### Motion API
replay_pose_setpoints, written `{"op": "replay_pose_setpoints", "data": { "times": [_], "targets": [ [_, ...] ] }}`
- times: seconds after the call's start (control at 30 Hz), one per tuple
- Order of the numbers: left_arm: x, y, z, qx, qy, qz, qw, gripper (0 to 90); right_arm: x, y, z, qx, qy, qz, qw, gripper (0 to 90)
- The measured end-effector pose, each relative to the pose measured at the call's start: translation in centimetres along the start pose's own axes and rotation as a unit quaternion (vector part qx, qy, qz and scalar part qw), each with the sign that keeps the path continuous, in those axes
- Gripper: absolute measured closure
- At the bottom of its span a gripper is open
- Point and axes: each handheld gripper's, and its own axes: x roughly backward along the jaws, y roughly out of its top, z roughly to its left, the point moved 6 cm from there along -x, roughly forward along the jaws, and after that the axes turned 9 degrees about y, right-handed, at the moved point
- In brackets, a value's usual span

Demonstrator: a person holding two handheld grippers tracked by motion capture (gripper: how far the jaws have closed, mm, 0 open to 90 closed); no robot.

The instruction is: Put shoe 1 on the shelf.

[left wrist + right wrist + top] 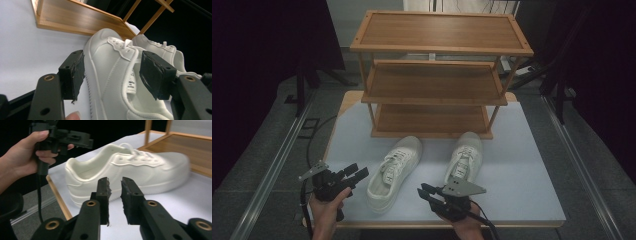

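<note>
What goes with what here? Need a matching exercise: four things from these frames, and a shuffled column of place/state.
Things:
1. left gripper
2. right gripper
3. left shoe
4. shoe rack

Places/states:
a. jaws wide apart, aimed at the nearer shoe from its outer side
b. on the table between the two grippers, toe toward the rack
c. at the far end of the table, three wooden shelves, all bare
d. jaws a narrow gap apart, nothing between them

Pairs: 1-a, 2-d, 3-b, 4-c
</note>
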Motion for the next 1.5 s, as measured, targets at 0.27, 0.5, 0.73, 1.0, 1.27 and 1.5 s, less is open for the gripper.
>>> {"op": "replay_pose_setpoints", "data": {
  "times": [0.27, 0.5, 0.73, 1.0, 1.27, 1.5],
  "targets": [
    [-0.4, 0.1, -0.6, -0.006, -0.006, 0.003, 1.0, 36.7, 2.2, -0.1, -1.3, 0.006, -0.027, -0.006, 0.9996, 68.9],
    [-1.1, 0.1, -1.5, -0.018, -0.014, 0.011, 0.9997, 37.0, 3.8, -0.1, -2.4, -0.002, -0.047, -0.016, 0.9988, 67.9],
    [-2.2, 0.5, -2.1, -0.03, -0.017, 0.018, 0.9993, 37.3, 4.0, -0.2, -2.6, -0.006, -0.044, -0.013, 0.9989, 67.9],
    [-4.6, 1.3, -2.9, -0.05, -0.022, 0.033, 0.998, 37.5, 4.1, 0.1, -2.8, -0.005, -0.047, -0.009, 0.9988, 67.2],
    [-6.8, 0.5, -3.0, -0.078, -0.004, 0.065, 0.9948, 38.9, 4.5, 0.3, -3.0, -0.008, -0.05, -0.014, 0.9986, 66.8],
    [-7.3, 0.1, -2.3, -0.074, 0.008, 0.072, 0.9946, 49.9, 4.2, 0.2, -2.9, -0.006, -0.049, -0.01, 0.9987, 66.4]
  ]
}}
